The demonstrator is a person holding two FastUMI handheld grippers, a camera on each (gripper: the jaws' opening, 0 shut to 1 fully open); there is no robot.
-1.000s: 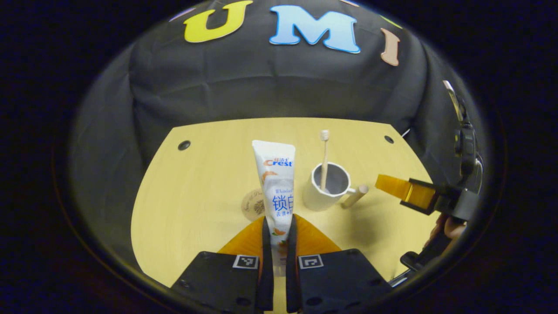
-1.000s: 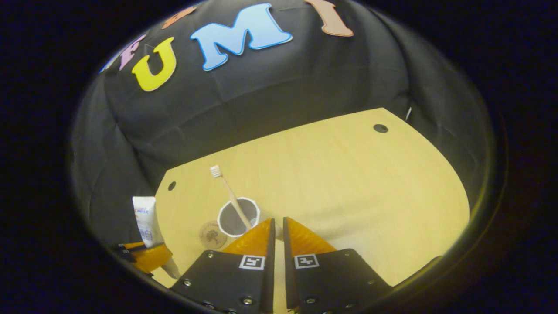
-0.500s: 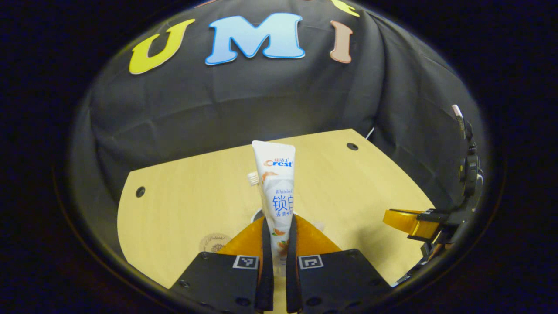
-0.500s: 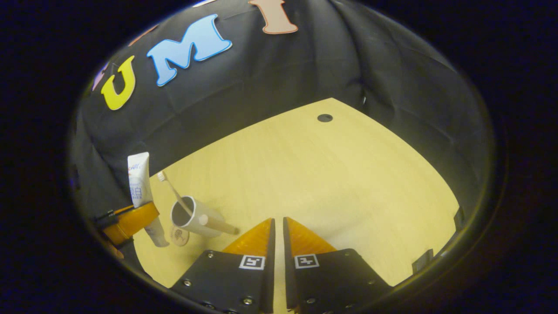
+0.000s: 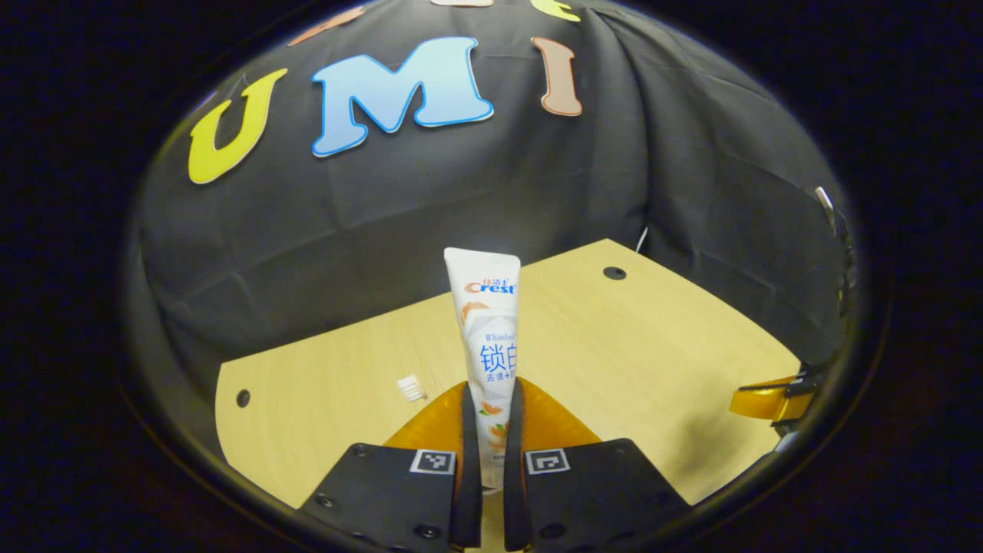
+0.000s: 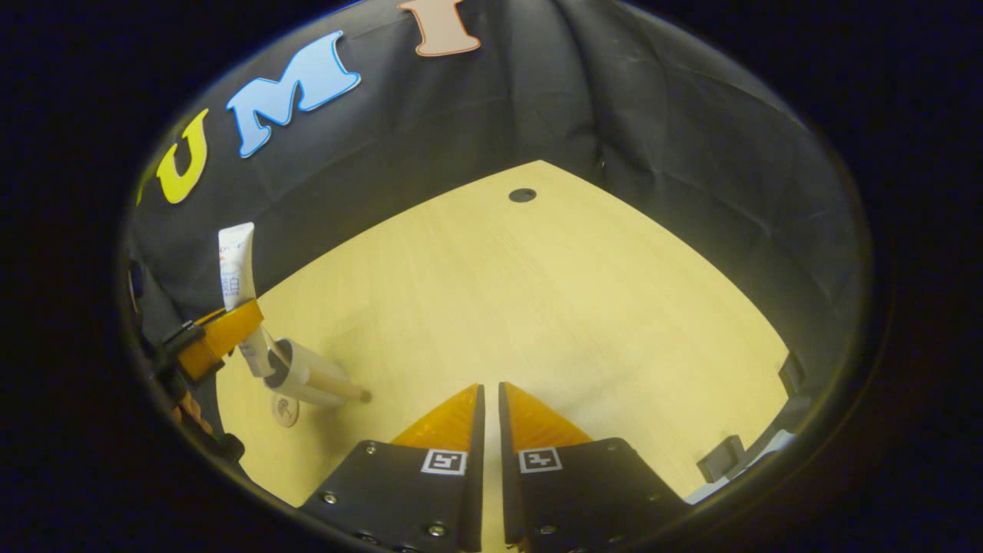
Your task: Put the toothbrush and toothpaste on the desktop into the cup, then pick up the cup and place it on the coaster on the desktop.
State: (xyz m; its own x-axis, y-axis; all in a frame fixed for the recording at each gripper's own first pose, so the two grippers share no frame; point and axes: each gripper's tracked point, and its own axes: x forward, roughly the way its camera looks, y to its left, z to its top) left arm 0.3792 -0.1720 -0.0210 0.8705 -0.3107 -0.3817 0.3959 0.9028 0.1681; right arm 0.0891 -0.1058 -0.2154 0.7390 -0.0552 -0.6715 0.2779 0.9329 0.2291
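Observation:
My left gripper [image 5: 491, 384] is shut on a white toothpaste tube [image 5: 484, 307], which stands upright between its fingers. Just left of those fingers the toothbrush's bristle head [image 5: 411, 388] pokes up; the cup below is hidden behind them. In the right gripper view the left gripper [image 6: 223, 338] holds the toothpaste tube [image 6: 234, 269] with its lower end at the mouth of the white cup [image 6: 303, 372], which has a wooden handle [image 6: 338, 384]. A round coaster [image 6: 284, 409] lies beside the cup. My right gripper [image 6: 491, 399] is shut on nothing, well to the right of the cup.
The pale wooden desktop [image 6: 537, 292] has small dark holes near its corners [image 6: 522, 195]. Black cloth walls close in behind it. The right gripper [image 5: 768, 399] shows at the far right edge of the left gripper view.
My left gripper carried the toothpaste over to the cup, which slid out of sight under its fingers. My right gripper drew back to the right, away from the cup.

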